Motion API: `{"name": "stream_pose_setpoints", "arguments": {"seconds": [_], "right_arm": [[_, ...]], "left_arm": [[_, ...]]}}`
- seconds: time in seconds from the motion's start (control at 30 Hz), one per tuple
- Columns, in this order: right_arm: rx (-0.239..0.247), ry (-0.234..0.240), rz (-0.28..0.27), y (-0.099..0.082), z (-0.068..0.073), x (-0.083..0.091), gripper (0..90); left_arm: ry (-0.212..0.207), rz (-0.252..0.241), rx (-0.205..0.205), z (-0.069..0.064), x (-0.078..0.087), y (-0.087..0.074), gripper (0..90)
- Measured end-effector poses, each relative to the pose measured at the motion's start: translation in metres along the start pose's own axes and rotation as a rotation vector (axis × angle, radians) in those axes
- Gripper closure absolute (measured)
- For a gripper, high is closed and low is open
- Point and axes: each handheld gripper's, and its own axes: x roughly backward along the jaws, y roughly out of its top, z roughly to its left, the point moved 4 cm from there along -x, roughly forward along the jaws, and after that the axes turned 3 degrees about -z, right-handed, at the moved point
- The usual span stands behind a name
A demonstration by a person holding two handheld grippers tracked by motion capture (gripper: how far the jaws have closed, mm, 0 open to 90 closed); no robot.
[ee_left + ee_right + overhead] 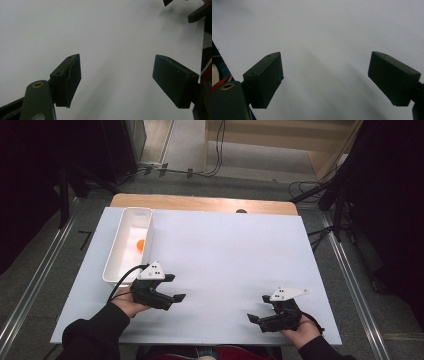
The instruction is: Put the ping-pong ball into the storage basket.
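Note:
My left gripper (176, 287) rests low over the white table sheet (225, 255) at the front left, jaws apart with nothing between them. In the left gripper view its two black jaws stand wide over bare white surface (115, 75). My right gripper (259, 309) sits at the front right, pointing left, jaws also apart and empty; the right gripper view shows bare sheet between them (325, 72). A white oblong bin (116, 260) stands at the left, just beyond the left gripper, with a small orange object (141, 244) inside.
The white sheet covers a wooden tabletop (200, 202) whose far edge shows at the back. Cables (215, 150) lie on the floor beyond the table. The right gripper's jaw tips (197, 11) show at the top right of the left gripper view.

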Motion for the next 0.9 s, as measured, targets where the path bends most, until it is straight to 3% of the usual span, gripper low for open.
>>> {"name": "stream_pose_setpoints", "arguments": {"seconds": [0.37, 0.9], "right_arm": [[0.002, -0.003, -0.003, 0.000, 0.000, 0.000, 11.5], [-0.009, -0.003, -0.020, 0.001, -0.002, 0.002, 11.5]], "left_arm": [[-0.014, 0.021, -0.009, -0.002, 0.005, -0.015, 23.2], [-0.005, 0.039, 0.009, -0.001, 0.009, -0.027, 21.3]]}}
